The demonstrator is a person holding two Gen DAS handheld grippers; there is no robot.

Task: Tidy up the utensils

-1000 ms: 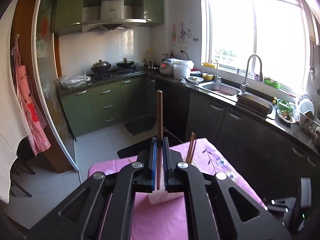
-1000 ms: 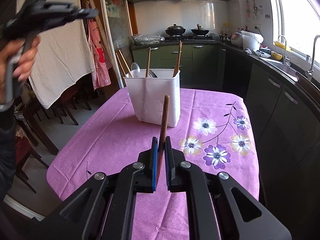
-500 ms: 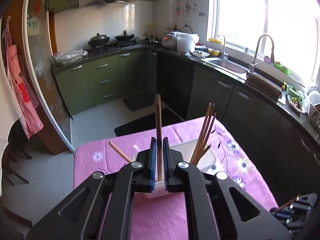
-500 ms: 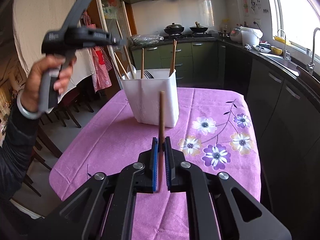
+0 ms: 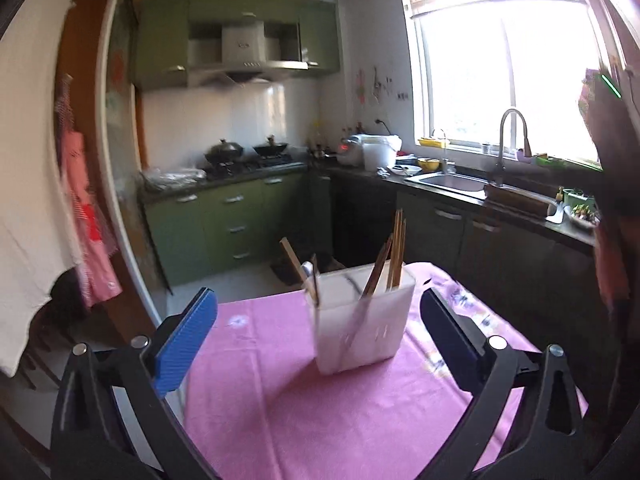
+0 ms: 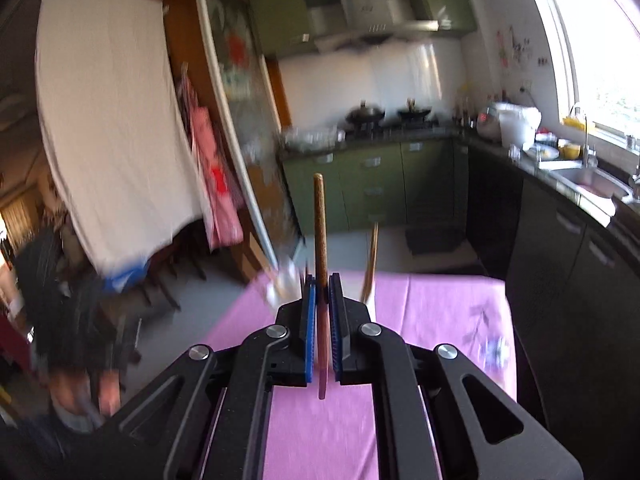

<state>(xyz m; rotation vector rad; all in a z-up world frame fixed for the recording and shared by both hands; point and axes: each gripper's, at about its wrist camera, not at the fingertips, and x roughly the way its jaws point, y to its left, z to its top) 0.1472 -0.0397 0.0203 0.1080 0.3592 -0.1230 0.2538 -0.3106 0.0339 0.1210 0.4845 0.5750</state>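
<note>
A white plastic utensil holder (image 5: 362, 322) stands on the pink tablecloth (image 5: 320, 412). It holds several wooden chopsticks (image 5: 394, 250) and a spoon (image 5: 308, 274). My left gripper (image 5: 320, 340) is open and empty, its blue pads (image 5: 186, 338) wide apart on either side of the holder, a little short of it. My right gripper (image 6: 322, 296) is shut on a brown chopstick (image 6: 320, 228) held upright. The holder is mostly hidden behind the right gripper in the right wrist view; only a blurred corner (image 6: 282, 284) and one chopstick (image 6: 372, 260) show.
Green kitchen cabinets (image 5: 240, 224) and a stove with pots (image 5: 244, 152) stand at the back. A dark counter with a sink (image 5: 452, 180) runs along the right under the window. A white cloth (image 6: 108, 128) hangs at the left. The pink table (image 6: 440, 304) drops off at its edges.
My left gripper has opened and let go of its chopstick, which now stands in the holder. My right gripper has risen and moved closer to the holder, still holding its chopstick.
</note>
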